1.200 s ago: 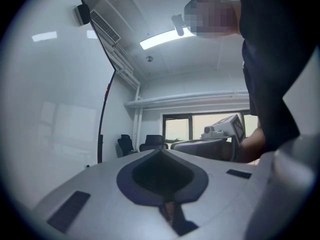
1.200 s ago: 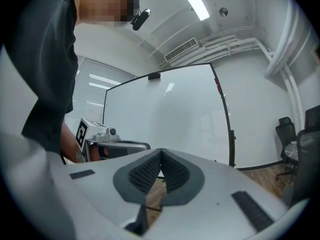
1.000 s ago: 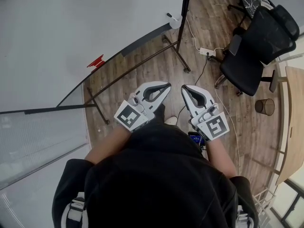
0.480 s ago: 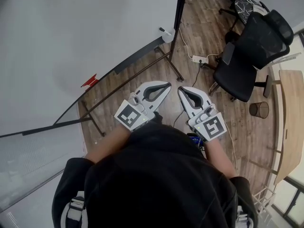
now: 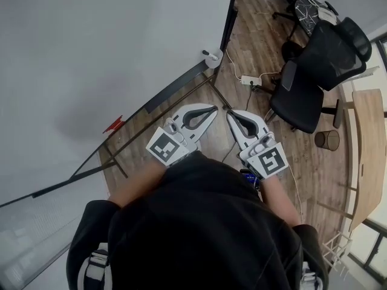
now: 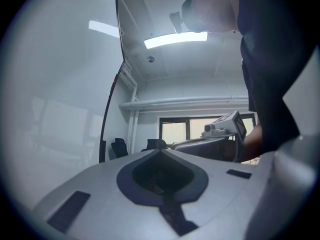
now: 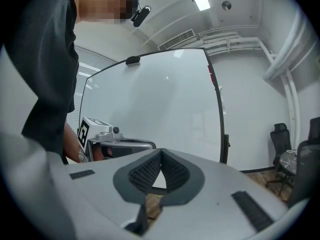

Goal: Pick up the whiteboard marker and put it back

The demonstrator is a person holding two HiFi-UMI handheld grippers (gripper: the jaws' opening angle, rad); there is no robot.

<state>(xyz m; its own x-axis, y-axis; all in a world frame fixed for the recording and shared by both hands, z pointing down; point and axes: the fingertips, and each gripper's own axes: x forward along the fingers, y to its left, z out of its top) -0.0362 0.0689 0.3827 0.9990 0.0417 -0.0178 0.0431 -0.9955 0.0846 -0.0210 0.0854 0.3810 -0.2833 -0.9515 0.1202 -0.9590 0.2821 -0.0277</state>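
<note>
Left gripper (image 5: 213, 109) and right gripper (image 5: 231, 114): pale grey plastic with dark ribbed pads. Both jaw pairs are pressed together with nothing between. Glossy whiteboard (image 5: 91, 53) fills upper left.

Whiteboard marker (image 5: 208, 54): small pale stick with a dark tip at the board's bottom rail, upper centre, well apart from the grippers; too small to be sure.

Right side: black mesh chair (image 5: 314, 59), white power strip (image 5: 250, 79), round bin (image 5: 326, 139). Wood-plank floor (image 5: 290, 156).
</note>
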